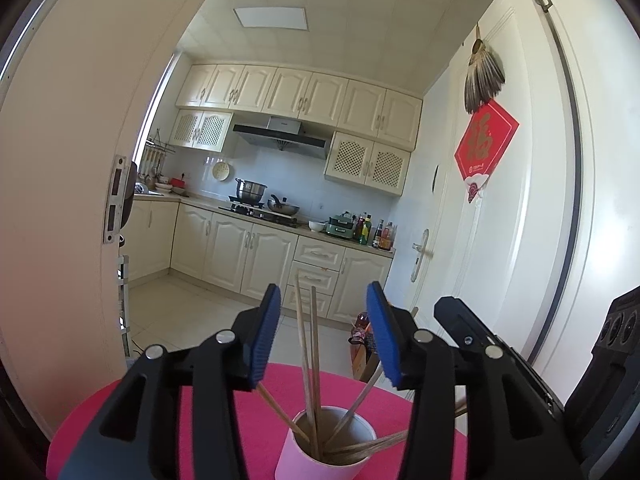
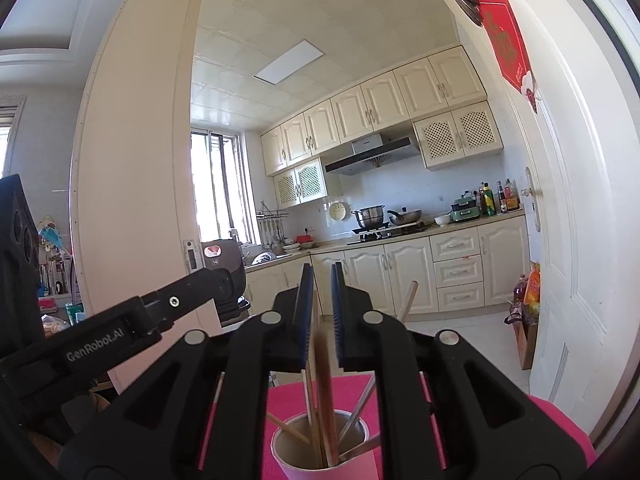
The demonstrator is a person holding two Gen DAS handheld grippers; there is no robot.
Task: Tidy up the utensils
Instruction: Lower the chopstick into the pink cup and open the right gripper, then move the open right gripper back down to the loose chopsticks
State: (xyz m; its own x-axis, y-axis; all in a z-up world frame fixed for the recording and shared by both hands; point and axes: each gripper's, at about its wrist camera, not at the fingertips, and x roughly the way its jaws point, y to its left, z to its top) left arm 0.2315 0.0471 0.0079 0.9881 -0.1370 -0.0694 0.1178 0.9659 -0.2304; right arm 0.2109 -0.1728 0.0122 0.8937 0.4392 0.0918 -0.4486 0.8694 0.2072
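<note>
Over the pink counter [image 1: 248, 420], my right claw [image 2: 321, 316] grips a chopstick [image 2: 325, 392] dipping into the cup [image 2: 320, 460]; my left claw [image 1: 323, 334] hangs open. Several chopsticks [image 1: 310, 360] already stand inside, so sorting looks nearly done.

Wooden chopsticks [image 1: 313, 344], matt and pale, stand in a smooth pink paper cup [image 1: 326, 446]. Matt pink cloth covers the table [image 1: 240, 420]. Gripper fingers [image 1: 266, 334] carry ribbed blue rubber pads; at 12 o'clock, glossy cream cabinets [image 1: 256, 250].

Pink table [image 1: 248, 412] bears a chopstick-filled cup [image 1: 296, 456].
</note>
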